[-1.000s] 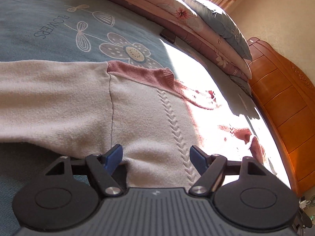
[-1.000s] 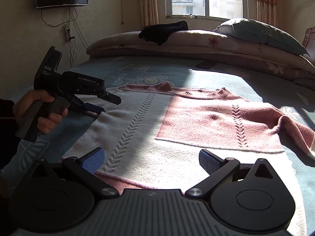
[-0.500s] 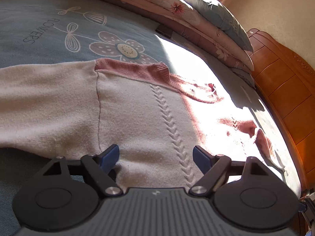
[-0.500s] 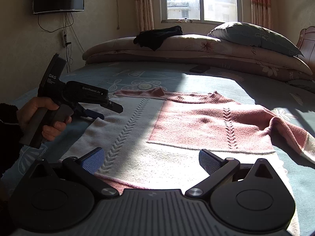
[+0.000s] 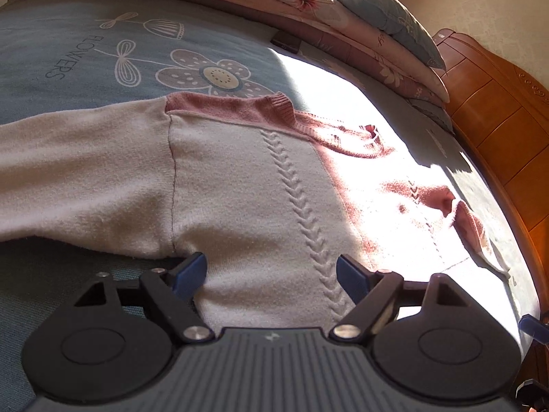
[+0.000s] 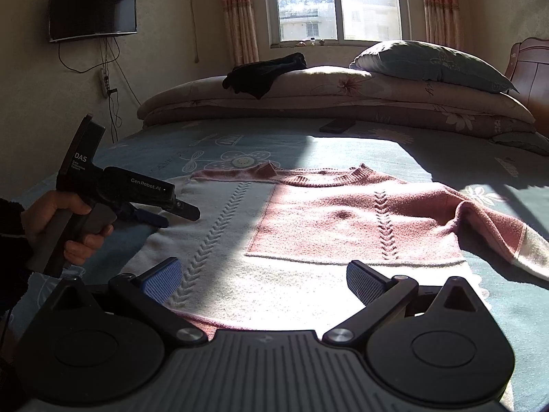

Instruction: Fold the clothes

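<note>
Two claws, both spread wide, neither gripping anything. Left gripper (image 5: 271,271): blue pads (image 5: 190,271) well apart, nothing pinched between them; its jaws have just been opening a little further. In the left wrist view it hangs over the white side of the sweater (image 5: 260,185), its left-hand pad low by the underarm seam; whether that pad brushes the knit I cannot tell. In the right wrist view the same tool shows at left of frame, held in a hand (image 6: 68,226), tips just above the sweater's edge.

Right gripper (image 6: 262,276): jaws wide, empty, poised over the hem at bottom centre of its own view.

Sweater lies flat on the blue flowered bedspread (image 5: 68,55), collar toward the top of the frame. The pink sleeve (image 6: 494,226) at right is rumpled and humped, not flat.

Risks, as judgement:
- a shallow pinch could take the top layer only, so the fold drags crooked;
- folding before that sleeve is smoothed would trap a lump;
- harsh sun washes out the right half in the left wrist view, making edges hard to read;
- soft knit may stretch if lifted from one point.
</note>
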`<state>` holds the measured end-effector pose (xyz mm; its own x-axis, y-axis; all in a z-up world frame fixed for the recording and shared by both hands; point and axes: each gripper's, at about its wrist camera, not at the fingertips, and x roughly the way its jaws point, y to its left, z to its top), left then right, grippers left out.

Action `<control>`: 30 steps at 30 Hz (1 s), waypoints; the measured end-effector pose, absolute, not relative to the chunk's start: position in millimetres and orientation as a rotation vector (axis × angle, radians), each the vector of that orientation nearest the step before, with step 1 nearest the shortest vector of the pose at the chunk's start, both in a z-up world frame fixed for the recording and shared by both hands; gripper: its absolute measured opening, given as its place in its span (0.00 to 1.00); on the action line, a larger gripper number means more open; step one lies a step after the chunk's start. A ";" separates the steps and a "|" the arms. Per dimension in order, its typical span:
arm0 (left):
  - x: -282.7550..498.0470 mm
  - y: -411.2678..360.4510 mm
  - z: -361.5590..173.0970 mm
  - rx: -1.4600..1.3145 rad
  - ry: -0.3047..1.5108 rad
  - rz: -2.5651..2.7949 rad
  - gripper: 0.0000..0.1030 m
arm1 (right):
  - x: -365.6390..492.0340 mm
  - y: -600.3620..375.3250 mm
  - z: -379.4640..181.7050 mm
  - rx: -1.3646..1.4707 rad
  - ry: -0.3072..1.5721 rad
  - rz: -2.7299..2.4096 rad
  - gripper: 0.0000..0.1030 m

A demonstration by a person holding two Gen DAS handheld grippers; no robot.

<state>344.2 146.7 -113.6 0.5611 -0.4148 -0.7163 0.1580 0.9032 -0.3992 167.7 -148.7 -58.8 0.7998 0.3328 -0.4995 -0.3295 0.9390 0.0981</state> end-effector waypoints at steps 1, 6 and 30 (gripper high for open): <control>340.8 147.6 -109.7 -0.291 0.925 -0.309 0.80 | 167.0 -150.4 -58.3 0.008 0.535 0.354 1.00; 323.4 142.4 -89.8 -0.309 0.873 -0.365 0.81 | 168.1 -156.4 -60.3 0.059 0.557 0.353 1.00; 260.0 85.3 -113.3 -0.156 0.916 -0.387 0.85 | 189.4 -198.7 -125.9 0.209 0.826 0.287 1.00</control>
<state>260.0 85.3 -113.3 0.5461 -0.3905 -0.7412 0.2593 0.9201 -0.2937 189.4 -198.7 -125.8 0.6427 0.3303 -0.6913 -0.1692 0.9412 0.2924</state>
